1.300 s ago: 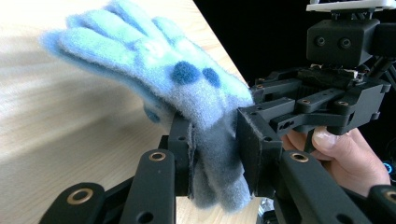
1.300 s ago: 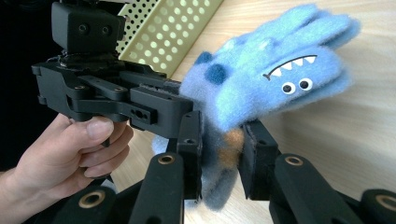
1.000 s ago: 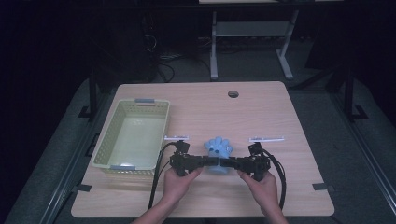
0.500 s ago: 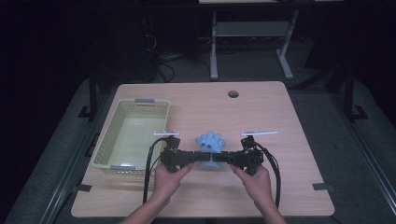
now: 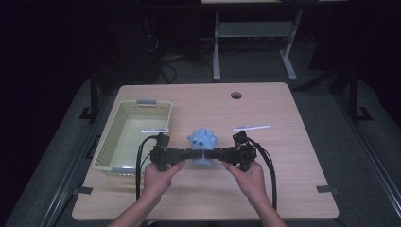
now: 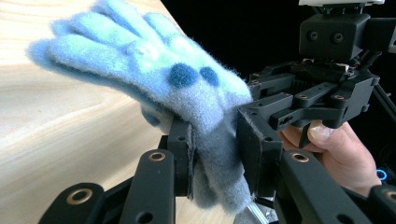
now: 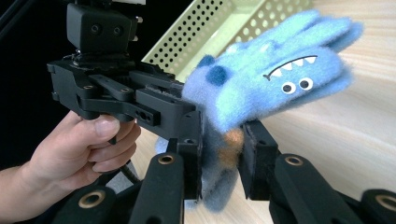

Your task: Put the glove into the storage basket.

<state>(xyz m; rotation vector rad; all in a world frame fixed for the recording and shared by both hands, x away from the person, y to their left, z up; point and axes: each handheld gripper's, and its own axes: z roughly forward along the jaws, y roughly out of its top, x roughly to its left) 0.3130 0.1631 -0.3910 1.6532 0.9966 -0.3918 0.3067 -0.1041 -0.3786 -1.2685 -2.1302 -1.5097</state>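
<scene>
A fuzzy blue monster glove [image 5: 202,139] with dark spots, eyes and a toothy mouth hangs just above the wooden table [image 5: 283,109], held from both sides. My left gripper [image 5: 191,154] is shut on its cuff from the left, and my right gripper [image 5: 216,154] is shut on the cuff from the right. In the left gripper view the jaws [image 6: 215,135] pinch the grey-blue cuff below the glove's fingers [image 6: 140,51]. In the right gripper view the jaws [image 7: 224,140] squeeze the same cuff, with the glove's face [image 7: 289,74] above them.
A pale green perforated basket [image 5: 107,151] stands at the table's left side, close beside the left hand, and appears again [image 7: 219,23] in the right gripper view. Two thin white strips [image 5: 155,130] [image 5: 250,126] lie on the table. A round cable hole [image 5: 236,95] sits near the far edge.
Both hands have moved left and a little up together, carrying the glove closer to the basket. Both grips stayed as they were.
</scene>
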